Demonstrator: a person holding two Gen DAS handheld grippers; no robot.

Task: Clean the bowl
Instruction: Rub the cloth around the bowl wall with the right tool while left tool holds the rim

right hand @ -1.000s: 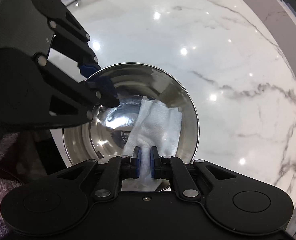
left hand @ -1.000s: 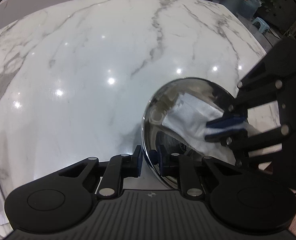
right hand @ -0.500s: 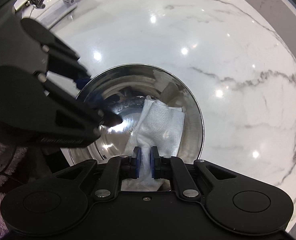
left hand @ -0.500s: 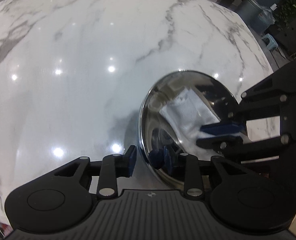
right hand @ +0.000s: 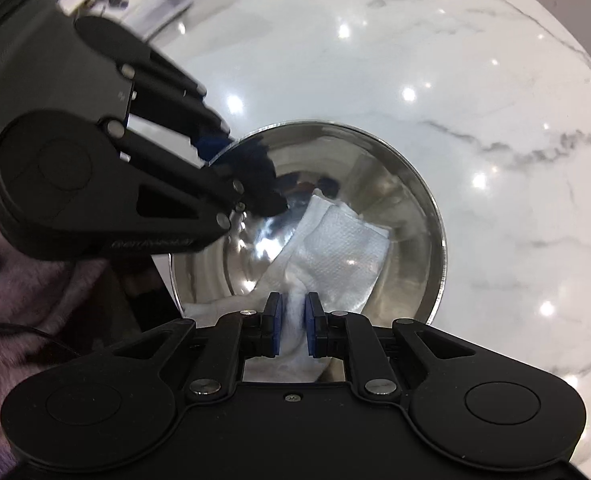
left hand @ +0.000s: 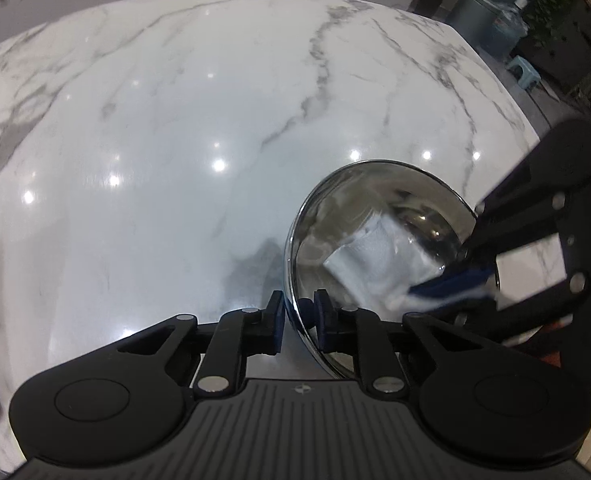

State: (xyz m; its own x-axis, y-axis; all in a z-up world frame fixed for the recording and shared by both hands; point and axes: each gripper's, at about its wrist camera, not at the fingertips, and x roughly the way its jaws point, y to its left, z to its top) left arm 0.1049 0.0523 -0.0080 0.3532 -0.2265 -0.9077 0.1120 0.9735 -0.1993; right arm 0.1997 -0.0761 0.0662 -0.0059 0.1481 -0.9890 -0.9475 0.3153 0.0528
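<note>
Bowl (right hand: 411, 216) upright, mouth up — left claw (left hand: 298, 316) clamps rim.

White marble table (left hand: 199, 128), grey veins; steel bowl (right hand: 411, 208) rests directly on it.

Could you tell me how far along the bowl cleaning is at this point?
Done: the left gripper is clamped on the rim of the steel bowl, steadying it on the marble table, and the right gripper has hold of a white paper towel. In hand: the towel lies against the bowl's inner wall, mid-wipe. Left: probably finishing the wipe, lifting the towel out and letting go of the rim. No dirt is visible.
</note>
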